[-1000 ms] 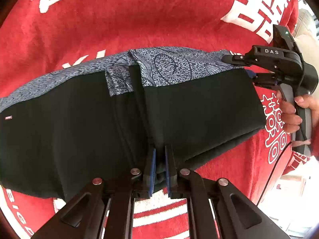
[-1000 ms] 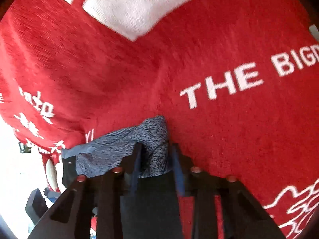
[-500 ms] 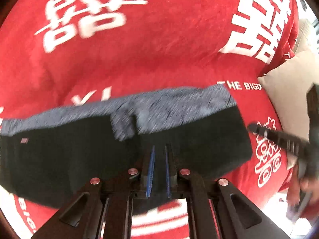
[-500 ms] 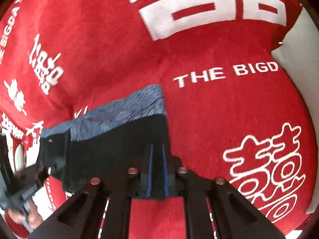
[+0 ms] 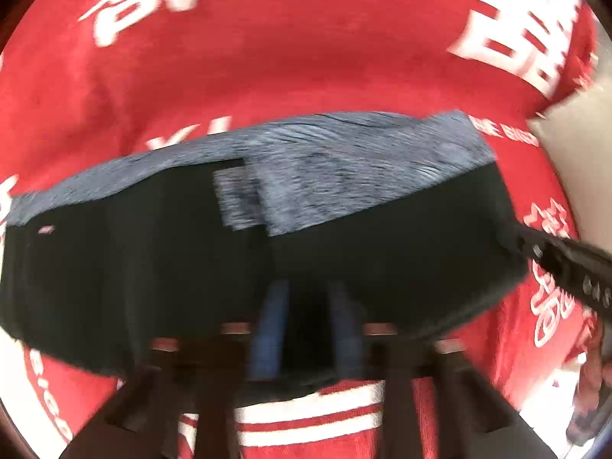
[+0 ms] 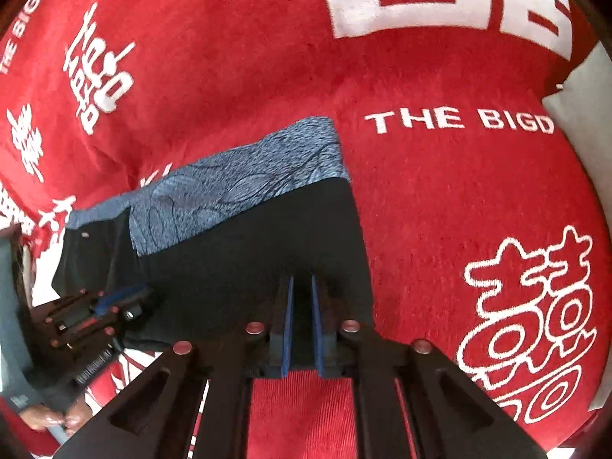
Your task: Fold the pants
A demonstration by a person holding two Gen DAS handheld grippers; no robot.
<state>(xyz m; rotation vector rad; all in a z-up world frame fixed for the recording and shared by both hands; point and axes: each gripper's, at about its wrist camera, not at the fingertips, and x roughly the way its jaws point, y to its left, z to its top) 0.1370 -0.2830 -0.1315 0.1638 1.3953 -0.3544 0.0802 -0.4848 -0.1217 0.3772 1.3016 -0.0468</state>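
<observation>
The black soft cloth pants with a blue-grey patterned band (image 6: pixel 237 237) lie flat on a fuzzy red blanket with white letters and signs (image 6: pixel 440 199). They are already folded into a short, wide shape, with the patterned band along the far edge and the plain black part close to both claws.

The left claw (image 5: pixel 306 329) is opening right now. Its blue pads stand apart over the near black edge, and they do not seem to press on the cloth. That picture is blurry, so the edge is hard to see well. The right claw (image 6: pixel 302 321) has its blue pads close together, almost shut. It hangs over the near right corner of the pants, and nothing looks pinched between the pads.

The pants look light and floppy. They will bend and sag when lifted, and the layers may slide apart. The cloth is not slippery-looking and will not break. I think a good place to hold is a corner or the folded edge, pinching all the layers at once. The blanket is thick and fuzzy, so a claw could catch it too.

A pale cushion (image 6: pixel 589 107) sits at the far right edge.
</observation>
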